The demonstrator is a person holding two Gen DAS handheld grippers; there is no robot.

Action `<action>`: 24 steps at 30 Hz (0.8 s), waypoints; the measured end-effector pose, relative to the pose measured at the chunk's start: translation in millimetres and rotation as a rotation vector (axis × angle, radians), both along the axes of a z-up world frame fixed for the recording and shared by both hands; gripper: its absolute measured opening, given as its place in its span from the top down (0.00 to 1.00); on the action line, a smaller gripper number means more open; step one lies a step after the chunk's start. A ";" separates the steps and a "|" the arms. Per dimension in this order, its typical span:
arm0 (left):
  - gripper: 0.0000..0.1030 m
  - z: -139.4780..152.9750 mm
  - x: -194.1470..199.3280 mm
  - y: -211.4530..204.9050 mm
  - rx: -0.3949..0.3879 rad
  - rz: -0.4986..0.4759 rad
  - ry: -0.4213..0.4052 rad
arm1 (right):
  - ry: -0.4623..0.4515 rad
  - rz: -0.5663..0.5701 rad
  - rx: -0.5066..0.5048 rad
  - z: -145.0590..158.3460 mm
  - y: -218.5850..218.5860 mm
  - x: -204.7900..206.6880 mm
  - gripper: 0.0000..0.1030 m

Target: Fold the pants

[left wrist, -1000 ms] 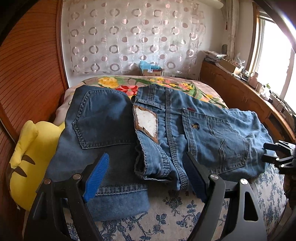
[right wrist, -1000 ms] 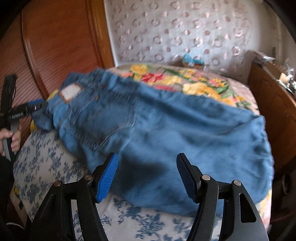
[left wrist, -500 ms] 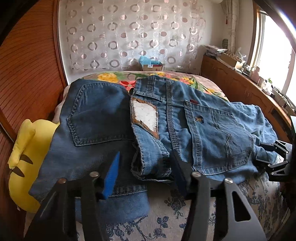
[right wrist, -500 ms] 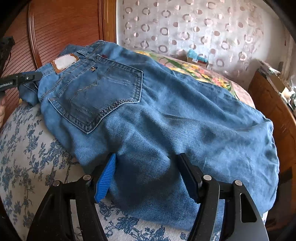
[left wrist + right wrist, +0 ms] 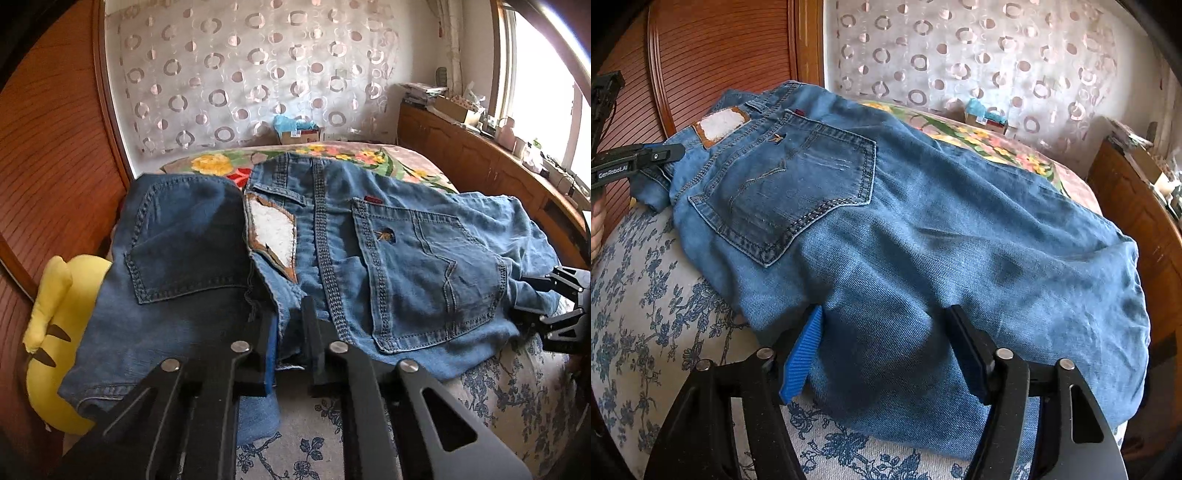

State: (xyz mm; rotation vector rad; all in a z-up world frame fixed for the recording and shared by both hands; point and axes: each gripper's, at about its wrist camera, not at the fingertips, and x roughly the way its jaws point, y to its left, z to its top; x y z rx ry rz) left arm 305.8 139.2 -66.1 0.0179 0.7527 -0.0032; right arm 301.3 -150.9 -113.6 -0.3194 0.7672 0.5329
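Left hand-held gripper (image 5: 290,347) is clamped on the jeans (image 5: 923,221) waistband; right hand-held gripper (image 5: 886,354) is closing around the near fold. Uneven pulls could bunch the denim.

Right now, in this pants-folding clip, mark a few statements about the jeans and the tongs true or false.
1. The left tongs are shut on the waistband of the jeans. True.
2. The right tongs are clear of the denim. False: their jaws are closing with a fold of the jeans between them.
3. A yellow plush toy lies beside the darker jeans. True.
4. The jeans lie on a bare wooden floor. False: they lie on a bed with a blue floral sheet.
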 end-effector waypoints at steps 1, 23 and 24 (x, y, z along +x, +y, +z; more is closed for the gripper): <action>0.93 2.7 -1.9 -1.0 -0.001 -0.005 -0.008 | -0.015 0.016 -0.015 2.1 1.7 -1.7 0.53; 0.96 80.7 -100.3 6.0 -0.045 -0.001 -0.220 | -0.077 0.063 0.046 19.7 -14.6 -90.0 0.84; 0.96 82.1 -107.5 7.7 -0.047 0.002 -0.225 | -0.079 0.071 0.047 19.2 -14.8 -98.2 0.84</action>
